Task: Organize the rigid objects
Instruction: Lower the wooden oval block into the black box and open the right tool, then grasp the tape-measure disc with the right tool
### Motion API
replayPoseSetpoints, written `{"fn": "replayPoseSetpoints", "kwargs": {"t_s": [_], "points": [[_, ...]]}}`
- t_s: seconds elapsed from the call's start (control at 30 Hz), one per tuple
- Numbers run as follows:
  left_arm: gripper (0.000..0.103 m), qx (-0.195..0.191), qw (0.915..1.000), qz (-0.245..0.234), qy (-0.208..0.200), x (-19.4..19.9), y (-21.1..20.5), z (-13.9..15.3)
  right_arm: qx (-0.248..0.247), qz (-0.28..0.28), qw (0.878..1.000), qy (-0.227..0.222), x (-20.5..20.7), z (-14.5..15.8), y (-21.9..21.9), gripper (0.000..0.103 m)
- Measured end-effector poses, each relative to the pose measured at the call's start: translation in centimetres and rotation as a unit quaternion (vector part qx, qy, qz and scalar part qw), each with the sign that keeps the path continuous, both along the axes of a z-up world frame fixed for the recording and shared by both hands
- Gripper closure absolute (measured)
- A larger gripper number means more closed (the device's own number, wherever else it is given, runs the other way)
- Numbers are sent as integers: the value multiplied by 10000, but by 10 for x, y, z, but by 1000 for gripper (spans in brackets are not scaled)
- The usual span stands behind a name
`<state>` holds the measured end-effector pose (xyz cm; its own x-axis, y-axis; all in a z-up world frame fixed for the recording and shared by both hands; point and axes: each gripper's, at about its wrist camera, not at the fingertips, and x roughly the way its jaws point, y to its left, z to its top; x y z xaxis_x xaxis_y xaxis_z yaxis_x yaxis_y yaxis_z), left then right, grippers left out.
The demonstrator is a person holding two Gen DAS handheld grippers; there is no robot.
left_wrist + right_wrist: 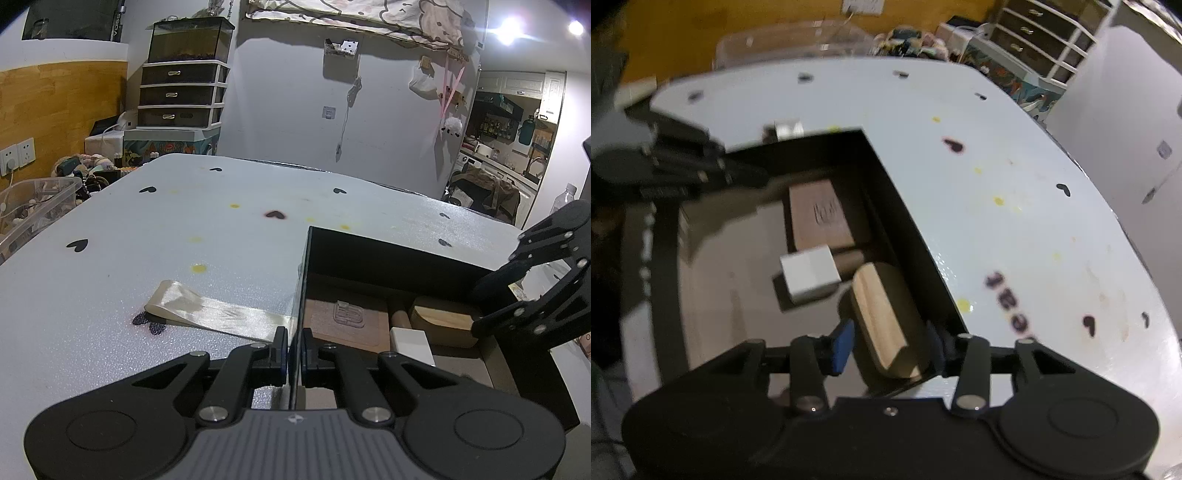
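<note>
Black box (388,254), open-topped, on pale table (184,221) printed with dark hearts and spotted yellow; near right part of table in left wrist view.

Left claw (294,345): clenched on left wall of box, one finger outside, one inside. Likely purpose: steadying box while other hand loads it.

Right claw (892,345): jaws parted, straddling near end of wooden block (882,317), blue pads either side. Contact with pads not discernible; grasped or just released cannot be told, view motion-blurred. Same claw visible at far right of left wrist view (491,302), reaching over right wall.

Contents, all on box floor:
- Wooden block, pale, rounded, with groove along top; near right corner, close against right wall. Probable reason: filling an edge to save floor.
- White cube (809,275), just left of wooden block, resting tilted over small wooden cylinder (849,260).
- Brown flat slab (822,214) with embossed emblem, farther in, lying flat near far wall.
- Left half of floor bare cardboard.

Outside box: cream ribbon (207,310), folded, on table just left of left wall, tucked near outer finger. Soft, so probably not part of sorting.

Judgement: organizing well advanced, four rigid pieces already in box.
</note>
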<state>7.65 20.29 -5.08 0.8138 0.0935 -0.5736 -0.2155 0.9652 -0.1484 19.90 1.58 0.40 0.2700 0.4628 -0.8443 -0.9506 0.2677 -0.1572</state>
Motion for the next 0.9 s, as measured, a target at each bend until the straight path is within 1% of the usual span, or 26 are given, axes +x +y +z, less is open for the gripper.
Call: {"fn": "replayPoseSetpoints", "kwargs": {"t_s": [0.03, 0.07, 0.23, 0.37, 0.43, 0.57, 0.67, 0.77, 0.9], "points": [[97, 0, 10000, 0, -2, 0, 0, 0, 117, -60, 9999, 64, 0, 3, -3, 49], [97, -1, 10000, -1, -2, 0, 0, 0, 235, -126, 9996, 109, 1, 5, -6, 47], [98, -2, 10000, 21, 0, -1, 0, 1, 807, -440, 9957, 125, -8, 19, -25, 22], [98, 17, 10000, 39, 5, -1, -1, 3, 1296, -765, 9884, 214, -12, 28, -40, 13], [98, 33, 10000, 44, 9, -1, -1, 3, 1548, -953, 9831, 233, -13, 32, -49, 3], [99, 75, 9999, 63, 33, -1, -3, 4, 1925, -1283, 9726, 213, -16, 34, -68, 0], [99, 108, 9999, 88, 46, 0, -5, 5, 2179, -1574, 9631, 116, -17, 32, -83, 0], [99, 155, 9998, 113, 40, -1, -7, 7, 2350, -1913, 9530, 54, -13, 27, -98, 0], [99, 186, 9997, 136, 35, -2, -9, 9, 2460, -2374, 9397, -5, -5, 16, -119, 0]]}}
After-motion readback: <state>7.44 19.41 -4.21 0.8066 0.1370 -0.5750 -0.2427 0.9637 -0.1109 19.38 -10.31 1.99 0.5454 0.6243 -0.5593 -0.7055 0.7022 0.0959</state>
